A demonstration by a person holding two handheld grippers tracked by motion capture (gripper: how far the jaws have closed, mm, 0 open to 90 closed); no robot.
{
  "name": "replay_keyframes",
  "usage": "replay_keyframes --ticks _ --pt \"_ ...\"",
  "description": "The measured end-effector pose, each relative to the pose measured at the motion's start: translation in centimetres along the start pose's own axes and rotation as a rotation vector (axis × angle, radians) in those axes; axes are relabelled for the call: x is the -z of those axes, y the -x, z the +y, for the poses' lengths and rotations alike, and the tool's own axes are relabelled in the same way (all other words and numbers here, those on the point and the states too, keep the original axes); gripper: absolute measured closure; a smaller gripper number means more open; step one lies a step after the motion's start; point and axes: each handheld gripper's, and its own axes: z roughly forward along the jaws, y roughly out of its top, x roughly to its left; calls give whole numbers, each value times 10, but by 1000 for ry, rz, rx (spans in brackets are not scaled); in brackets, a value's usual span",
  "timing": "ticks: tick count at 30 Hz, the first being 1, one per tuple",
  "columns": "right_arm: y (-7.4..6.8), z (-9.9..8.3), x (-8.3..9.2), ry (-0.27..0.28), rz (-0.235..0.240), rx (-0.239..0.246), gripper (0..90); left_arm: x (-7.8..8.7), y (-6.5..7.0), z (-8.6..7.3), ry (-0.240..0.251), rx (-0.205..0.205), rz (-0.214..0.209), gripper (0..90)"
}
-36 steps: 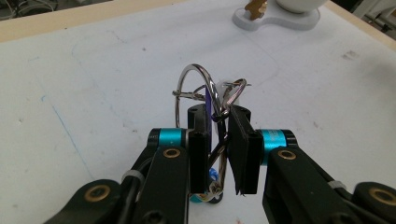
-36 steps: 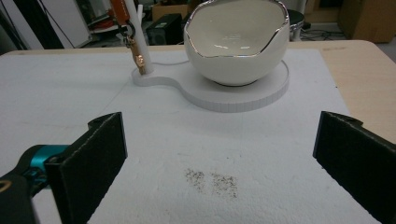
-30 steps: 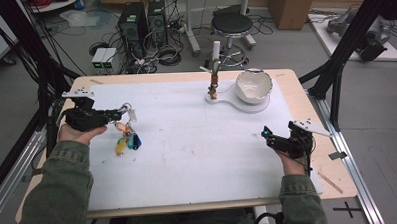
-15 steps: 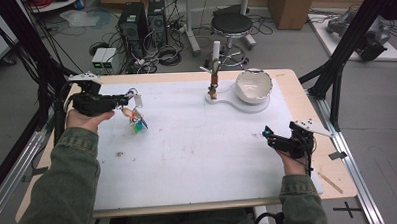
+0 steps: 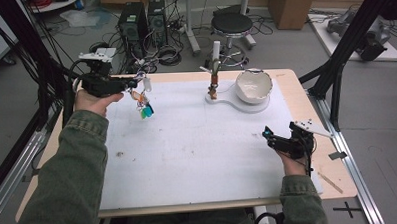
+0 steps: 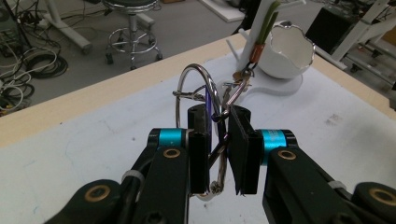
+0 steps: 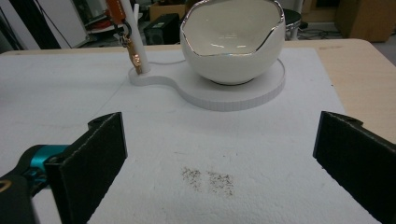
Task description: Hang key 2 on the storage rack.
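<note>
Left hand-held gripper [image 6: 218, 154] nipped nearly closed on a thin wire key ring [image 6: 198, 100], held up over the counter's [image 5: 306, 95] far-left corner; small charms [image 5: 145, 110] dangle below. Risk: smooth round wire could slide from the flat black pads, swinging weight helping. Right hand-held gripper [image 7: 219, 154] spread wide, empty, low at right. Glossy white egg-shaped bowl [image 7: 232, 39] with jagged rim sits on its matte stand [image 7: 261, 91]

the left gripper [image 5: 135, 84] hangs above the table's far left corner, a bunch of keyrings and coloured tags [image 5: 144, 105] dangling from its tip. the right gripper [image 5: 268, 135] rests near the right edge. a white eggshell-shaped bowl [image 5: 253, 85] sits on its stand [image 5: 225, 98] far right.
</note>
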Motion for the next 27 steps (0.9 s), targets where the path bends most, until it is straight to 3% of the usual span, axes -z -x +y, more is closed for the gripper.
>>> replay_keyframes --ticks 14,24,27 --pt "-2 0 -1 5 9 23 17 -18 3 21 19 -18 -1 784" --pt "-3 -1 -1 -1 13 22 17 -42 4 38 23 -14 -7 784" --pt "-3 -1 -2 -1 17 21 17 -48 6 43 16 -15 12 784"
